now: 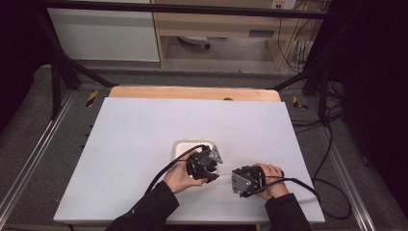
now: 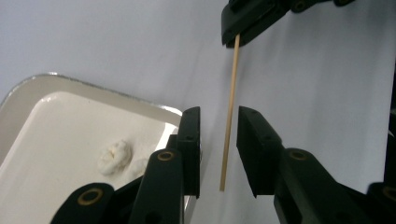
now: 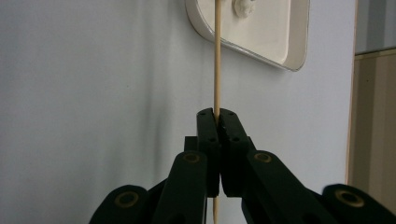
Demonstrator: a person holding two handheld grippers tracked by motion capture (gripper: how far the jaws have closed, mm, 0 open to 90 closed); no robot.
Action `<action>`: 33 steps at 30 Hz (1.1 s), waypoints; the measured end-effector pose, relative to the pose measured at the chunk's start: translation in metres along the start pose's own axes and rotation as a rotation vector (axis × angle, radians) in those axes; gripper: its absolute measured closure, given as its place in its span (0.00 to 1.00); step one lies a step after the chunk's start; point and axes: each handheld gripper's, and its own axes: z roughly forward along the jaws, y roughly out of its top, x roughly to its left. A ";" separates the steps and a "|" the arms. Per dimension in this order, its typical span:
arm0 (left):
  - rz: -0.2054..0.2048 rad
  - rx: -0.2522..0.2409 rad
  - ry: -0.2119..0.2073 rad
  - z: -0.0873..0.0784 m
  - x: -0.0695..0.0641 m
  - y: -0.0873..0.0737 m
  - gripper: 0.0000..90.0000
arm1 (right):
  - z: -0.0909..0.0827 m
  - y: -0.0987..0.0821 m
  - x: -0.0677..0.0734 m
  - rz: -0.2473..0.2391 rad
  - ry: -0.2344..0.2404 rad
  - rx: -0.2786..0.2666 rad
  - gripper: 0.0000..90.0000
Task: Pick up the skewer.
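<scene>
Right now my right gripper has its jaws clamped tight on a thin wooden skewer, which runs straight out past the fingertips toward the white tray. From the high view, that gripper sits near the table's near edge, right of its middle, with the skewer reaching level across to my left gripper.

On the left gripper view, my left gripper stands narrowly parted, its jaws on either side of the skewer with a gap on both sides; the pads are not pressing on the stick. I see the far end of the skewer pinched in the right gripper at the top of that view.

Just beside the left jaw lies the tray, a shallow white dish with rounded corners, holding small white lumps. On the table the tray sits a little toward the near edge from the middle, touching nothing but the surface as far as I can tell.
</scene>
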 end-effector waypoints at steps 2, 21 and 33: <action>0.007 0.031 -0.008 0.001 0.000 0.000 0.81 | 0.000 0.000 0.000 -0.007 0.002 0.002 0.99; 0.069 0.132 -0.024 0.010 -0.005 0.004 0.98 | 0.001 0.005 0.001 -0.038 0.016 0.021 0.99; 0.096 0.137 -0.003 0.010 -0.010 0.004 0.99 | 0.000 0.005 0.001 -0.031 0.018 0.021 0.99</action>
